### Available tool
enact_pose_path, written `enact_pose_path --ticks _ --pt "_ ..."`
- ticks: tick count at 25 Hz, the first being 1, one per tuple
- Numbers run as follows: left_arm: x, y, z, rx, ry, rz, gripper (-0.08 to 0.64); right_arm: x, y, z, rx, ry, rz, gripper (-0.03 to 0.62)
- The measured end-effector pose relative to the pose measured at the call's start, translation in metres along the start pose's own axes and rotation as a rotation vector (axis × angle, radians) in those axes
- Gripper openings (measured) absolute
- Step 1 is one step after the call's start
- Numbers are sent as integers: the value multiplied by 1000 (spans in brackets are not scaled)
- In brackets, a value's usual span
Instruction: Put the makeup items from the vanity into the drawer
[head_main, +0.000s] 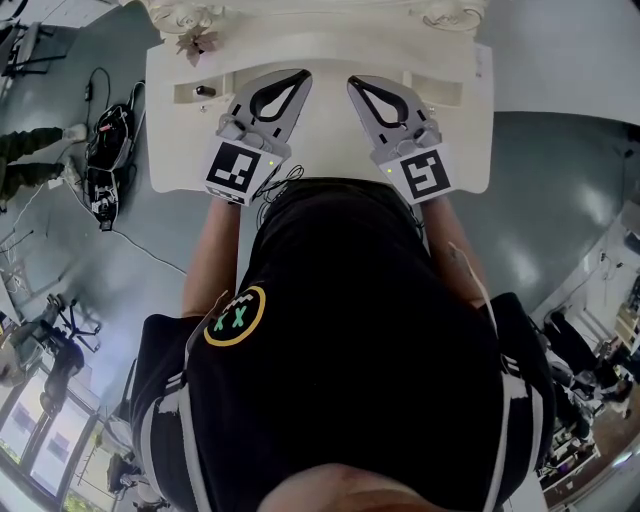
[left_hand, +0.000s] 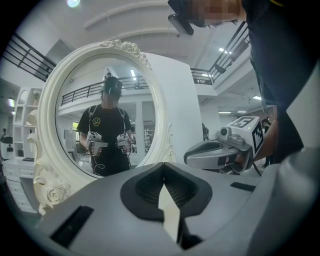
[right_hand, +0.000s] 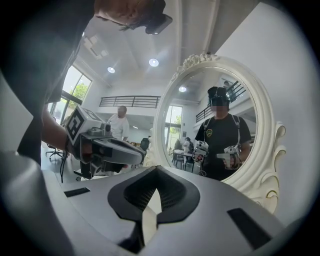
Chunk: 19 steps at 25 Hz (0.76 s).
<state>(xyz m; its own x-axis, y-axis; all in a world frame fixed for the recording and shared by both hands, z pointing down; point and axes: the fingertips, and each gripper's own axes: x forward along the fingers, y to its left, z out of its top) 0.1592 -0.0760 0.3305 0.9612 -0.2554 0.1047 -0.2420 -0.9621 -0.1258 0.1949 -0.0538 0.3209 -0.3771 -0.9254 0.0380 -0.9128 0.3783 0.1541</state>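
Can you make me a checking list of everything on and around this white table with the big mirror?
Surface: white vanity top, mostly bare.
Job's things: one small dark item in a narrow recess at the back left, too small to tell what it is.
Clutter: a small flower-like decoration at the back.
Grippers: left gripper shut and empty; right gripper shut and empty; both are held over the vanity.
Cables: a thin dark cable under the left gripper; another cable on the floor.
Surroundings: oval mirror in a white carved frame, grey floor, dark equipment on it, a person in white far off.
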Motion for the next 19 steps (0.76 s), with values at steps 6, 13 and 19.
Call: enact_pose_path --ticks 6,13,19 --pt "0 2 -6 2 5 -9 20 6 2 -6 12 3 5 20" --pt "-1 1 -8 -2 9 -9 20 6 3 -7 7 0 8 20" --pt "-3 2 -8 -10 13 1 20 6 3 -3 8 -3 8 20"
